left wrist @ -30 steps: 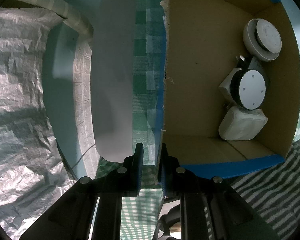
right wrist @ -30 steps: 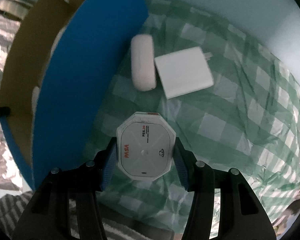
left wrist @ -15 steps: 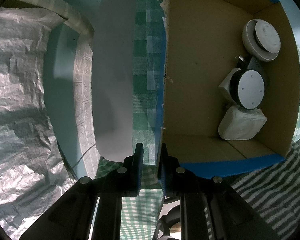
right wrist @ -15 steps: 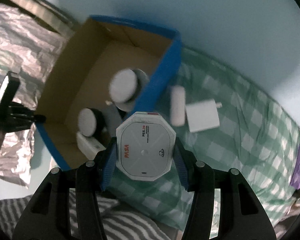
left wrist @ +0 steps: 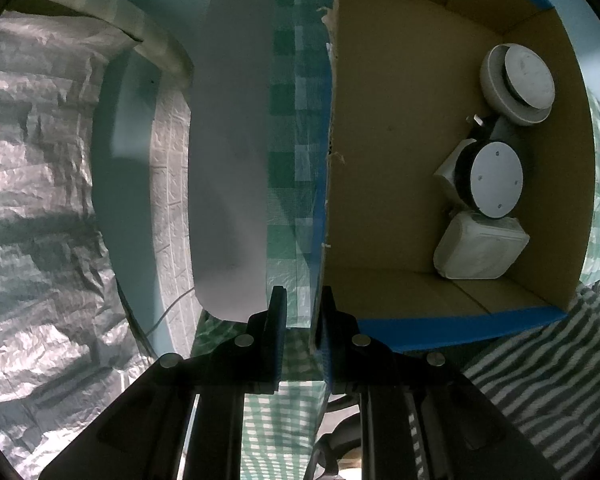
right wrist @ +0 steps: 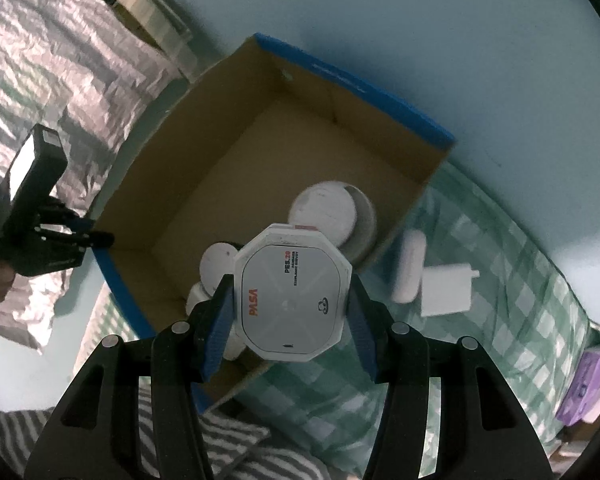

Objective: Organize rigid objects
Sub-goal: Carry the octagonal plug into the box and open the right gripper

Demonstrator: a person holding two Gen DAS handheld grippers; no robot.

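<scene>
We take as our landmark the open cardboard box with blue outer walls (right wrist: 260, 152), the largest thing here, standing on the green-and-white checked cloth (right wrist: 500, 320). In our left gripper (left wrist: 302, 312) the jaws are clenched on the box's near wall at a corner, one finger outside and one inside, so we judge that this hand is steadying the box. Inside the box, gathered toward the wall farthest from that pinched wall, lie a round white dish-shaped device (left wrist: 518, 84), a black drum with a white round face (left wrist: 492, 178) and a white rounded-square case (left wrist: 480, 250), leaving most of the brown floor bare. Our right gripper (right wrist: 290, 302) grasps the flat white octagonal device with red lettering (right wrist: 294, 294) by two opposite edges, its broad face turned to the camera. In the right wrist view it sits over the box's near corner, above the things already inside, so the bare floor lies beyond the jaws, further into the box. We judge that the right hand, the nearer one, must carry the octagon past the rim and lower it there. Outside the box, just beyond its right wall, wait a white oblong pill-shaped case (right wrist: 410, 266) and a white square charger with prongs (right wrist: 446, 290).
</scene>
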